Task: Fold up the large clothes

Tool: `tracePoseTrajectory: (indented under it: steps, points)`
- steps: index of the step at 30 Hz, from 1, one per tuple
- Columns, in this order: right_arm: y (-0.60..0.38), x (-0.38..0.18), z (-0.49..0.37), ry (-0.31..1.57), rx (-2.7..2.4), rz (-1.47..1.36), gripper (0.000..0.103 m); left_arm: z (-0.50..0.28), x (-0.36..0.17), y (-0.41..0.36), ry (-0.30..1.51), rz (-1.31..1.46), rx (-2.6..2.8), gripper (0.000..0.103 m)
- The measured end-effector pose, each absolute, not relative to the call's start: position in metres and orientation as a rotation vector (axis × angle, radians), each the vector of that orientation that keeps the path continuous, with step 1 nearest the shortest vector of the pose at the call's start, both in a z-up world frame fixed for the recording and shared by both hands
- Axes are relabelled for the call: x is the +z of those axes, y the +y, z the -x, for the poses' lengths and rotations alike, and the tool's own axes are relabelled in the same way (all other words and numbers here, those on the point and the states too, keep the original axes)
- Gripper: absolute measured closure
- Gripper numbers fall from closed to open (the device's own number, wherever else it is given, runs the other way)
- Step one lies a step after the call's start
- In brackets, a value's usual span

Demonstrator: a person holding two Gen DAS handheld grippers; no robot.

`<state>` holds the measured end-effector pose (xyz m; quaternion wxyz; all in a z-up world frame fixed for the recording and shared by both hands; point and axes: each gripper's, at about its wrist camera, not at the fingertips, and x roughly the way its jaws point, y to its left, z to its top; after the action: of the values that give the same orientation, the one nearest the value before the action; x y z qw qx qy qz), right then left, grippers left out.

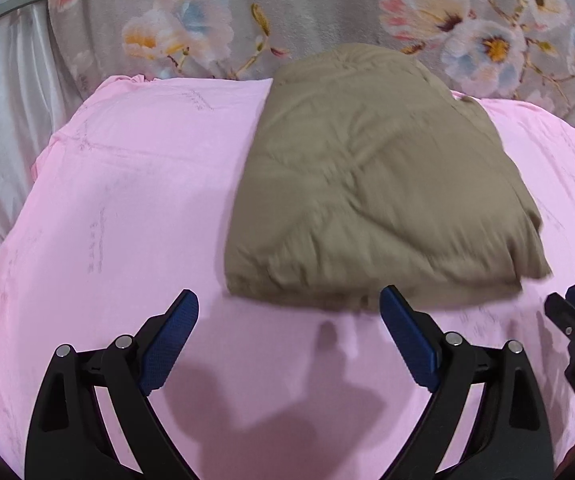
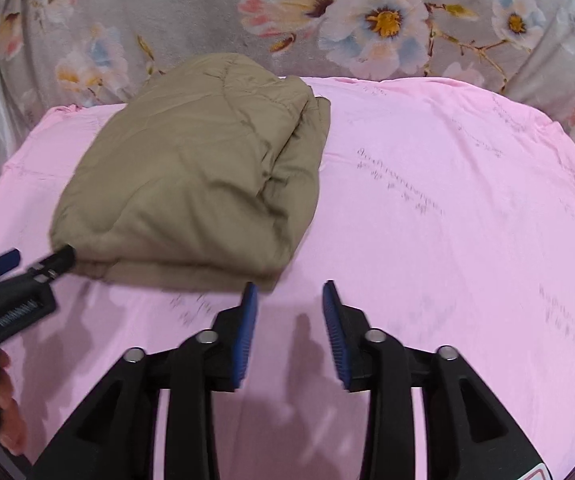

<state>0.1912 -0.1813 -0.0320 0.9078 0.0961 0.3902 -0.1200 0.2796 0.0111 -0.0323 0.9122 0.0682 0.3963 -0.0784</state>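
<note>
Both our grippers, left (image 1: 289, 300) and right (image 2: 289, 294), hang agape and empty before the folded jacket (image 1: 371, 184) on pink sheet (image 1: 107, 200), floral blanket (image 1: 327, 4) behind.

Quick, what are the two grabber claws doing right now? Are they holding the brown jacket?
Left gripper: jaws wide open, holding nothing.
Right gripper: jaws partly open, holding nothing; the brown jacket lies folded on the pink sheet.

Smooth pink cotton sheet (image 1: 107, 200) spread flat, faintly printed with small dark marks. Behind it, grey plush blanket with pink, white and blue flowers (image 2: 367, 20). Pale satin drape (image 1: 3, 120) at far left.
</note>
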Motion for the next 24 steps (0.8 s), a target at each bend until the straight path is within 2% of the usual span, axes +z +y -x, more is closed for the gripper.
tracePoseTrajectory:
  steps: [1,8,10,13,24]
  points:
    - [-0.177,-0.032,-0.182,0.794,-0.256,-0.198,0.053,-0.270,-0.034,0.011,0.812,-0.138,-0.162,0.013]
    - [-0.160,-0.043,-0.133,0.805,-0.286,-0.164,0.042,-0.204,-0.047,0.006,0.765,-0.198,-0.153,0.013]
    - [-0.156,-0.042,-0.122,0.806,-0.311,-0.140,0.036,-0.187,-0.053,0.006,0.772,-0.202,-0.151,0.011]
    - [-0.148,-0.045,-0.106,0.818,-0.313,-0.122,0.033,-0.170,-0.059,0.010,0.808,-0.184,-0.160,0.011]
    - [-0.125,-0.042,-0.060,0.781,-0.333,-0.095,0.028,-0.119,-0.053,0.019,0.740,-0.182,-0.105,0.009]
